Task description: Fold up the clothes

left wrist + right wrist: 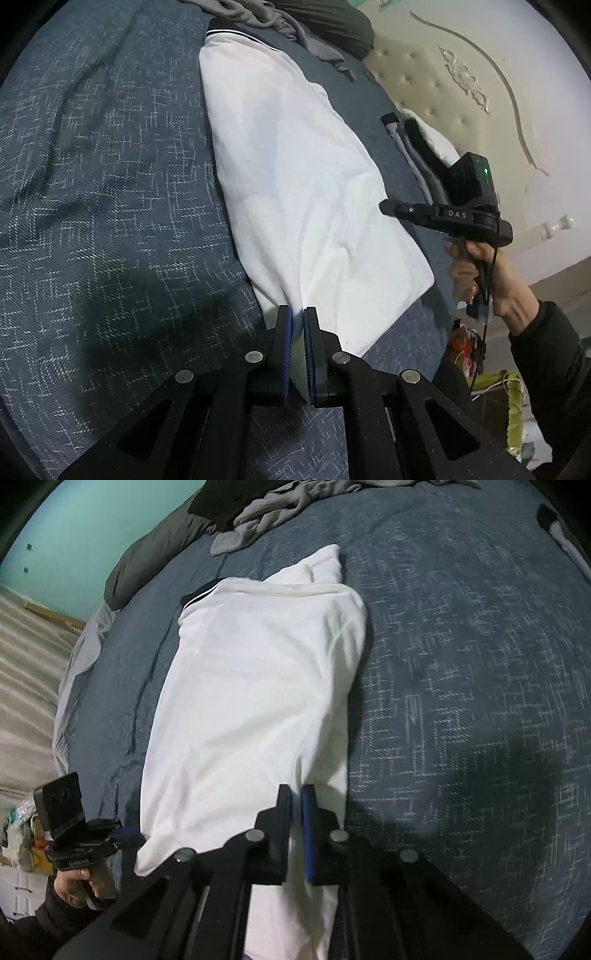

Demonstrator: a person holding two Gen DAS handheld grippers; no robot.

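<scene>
both tools (297, 314) (294, 794) angled down, pinching shirt (295, 177) hem.

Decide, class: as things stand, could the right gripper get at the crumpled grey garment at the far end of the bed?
Probably not yet. The right gripper is shut on the white shirt, whose whole length lies between it and the grey garment.

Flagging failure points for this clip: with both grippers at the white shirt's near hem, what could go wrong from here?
1. The left gripper pinches only a small tuck of the white shirt; it could slip out on lifting.
2. The right gripper holds a bunched fold, so the fold may land uneven.
</scene>
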